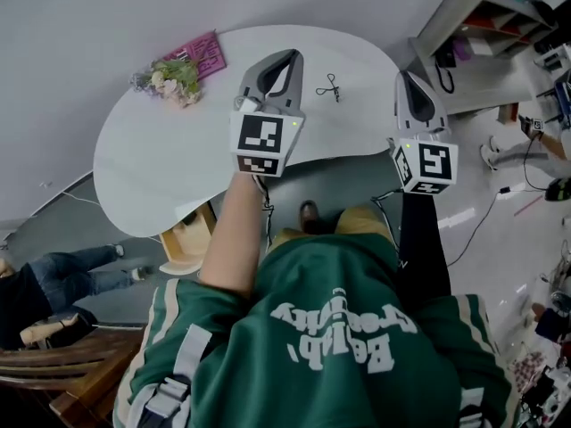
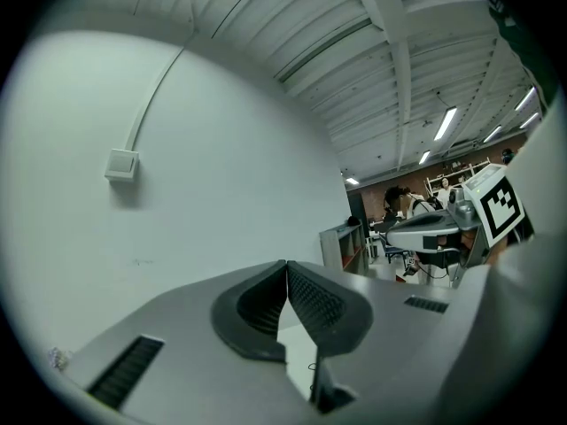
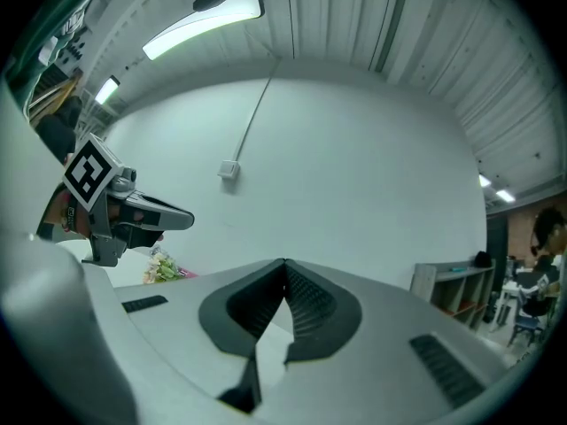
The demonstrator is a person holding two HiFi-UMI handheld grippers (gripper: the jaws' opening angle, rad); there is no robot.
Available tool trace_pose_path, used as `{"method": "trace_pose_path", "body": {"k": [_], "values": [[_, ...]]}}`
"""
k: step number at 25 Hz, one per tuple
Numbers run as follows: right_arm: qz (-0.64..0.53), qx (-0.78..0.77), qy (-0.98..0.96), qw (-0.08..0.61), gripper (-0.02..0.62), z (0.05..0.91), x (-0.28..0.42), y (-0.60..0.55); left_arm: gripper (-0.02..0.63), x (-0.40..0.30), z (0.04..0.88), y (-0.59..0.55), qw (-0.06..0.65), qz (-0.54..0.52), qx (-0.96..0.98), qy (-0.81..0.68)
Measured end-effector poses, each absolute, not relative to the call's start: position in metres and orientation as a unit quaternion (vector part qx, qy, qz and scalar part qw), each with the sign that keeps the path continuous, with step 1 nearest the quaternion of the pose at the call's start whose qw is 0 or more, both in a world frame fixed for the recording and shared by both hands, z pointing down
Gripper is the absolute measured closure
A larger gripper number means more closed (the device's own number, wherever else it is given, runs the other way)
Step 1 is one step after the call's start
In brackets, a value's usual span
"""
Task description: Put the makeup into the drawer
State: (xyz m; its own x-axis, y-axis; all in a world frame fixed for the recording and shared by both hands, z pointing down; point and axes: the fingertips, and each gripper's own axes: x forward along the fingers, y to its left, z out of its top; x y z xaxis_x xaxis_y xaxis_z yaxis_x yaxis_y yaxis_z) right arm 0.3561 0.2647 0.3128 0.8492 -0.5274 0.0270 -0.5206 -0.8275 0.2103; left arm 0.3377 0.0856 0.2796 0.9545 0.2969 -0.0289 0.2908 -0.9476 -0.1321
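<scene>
My left claw (image 2: 286,266) is closed, pad against pad, and it holds nothing. My right claw (image 3: 284,264) is in the same state. Both are held level over the near side of the white bench (image 1: 152,159). Beyond them, between the two, a small black wire tool (image 1: 330,86) lies on the bench. It is maybe an eyelash curler, but it is too small to be sure, and only bare bench surface lies around it. At the far left edge is a bunch of flowers (image 1: 169,78), touching a pink card (image 1: 201,53) whose print I cannot read. A light wooden drawer (image 1: 187,239) stands under the bench's left side. The white letters on my green jacket (image 1: 339,328) appear upside down and are not legible.
</scene>
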Motion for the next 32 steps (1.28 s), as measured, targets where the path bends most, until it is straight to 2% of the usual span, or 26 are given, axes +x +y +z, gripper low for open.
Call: {"method": "trace_pose_path", "body": {"k": [17, 23, 24, 26, 27, 32], "values": [[-0.039, 0.962, -0.237, 0.132, 0.598, 0.306, 0.422, 0.284, 0.589, 0.391, 0.296, 0.107, 0.063, 0.006, -0.989, -0.134], [-0.036, 0.963, -0.233, 0.133, 0.598, 0.314, 0.437, 0.297, 0.586, 0.410, 0.334, 0.129, 0.049, -0.020, -0.989, -0.142], [-0.029, 0.963, -0.232, 0.137, 0.598, 0.317, 0.440, 0.301, 0.573, 0.413, 0.346, 0.136, 0.047, -0.030, -0.988, -0.146], [-0.020, 0.963, -0.227, 0.141, 0.598, 0.322, 0.446, 0.311, 0.457, 0.419, 0.373, 0.151, 0.040, -0.058, -0.985, -0.157], [-0.018, 0.964, -0.224, 0.142, 0.598, 0.324, 0.449, 0.317, 0.439, 0.421, 0.387, 0.158, 0.035, -0.072, -0.984, -0.160], [-0.011, 0.965, -0.217, 0.147, 0.594, 0.331, 0.463, 0.342, 0.439, 0.429, 0.474, 0.175, 0.010, -0.165, -0.979, -0.122]]}}
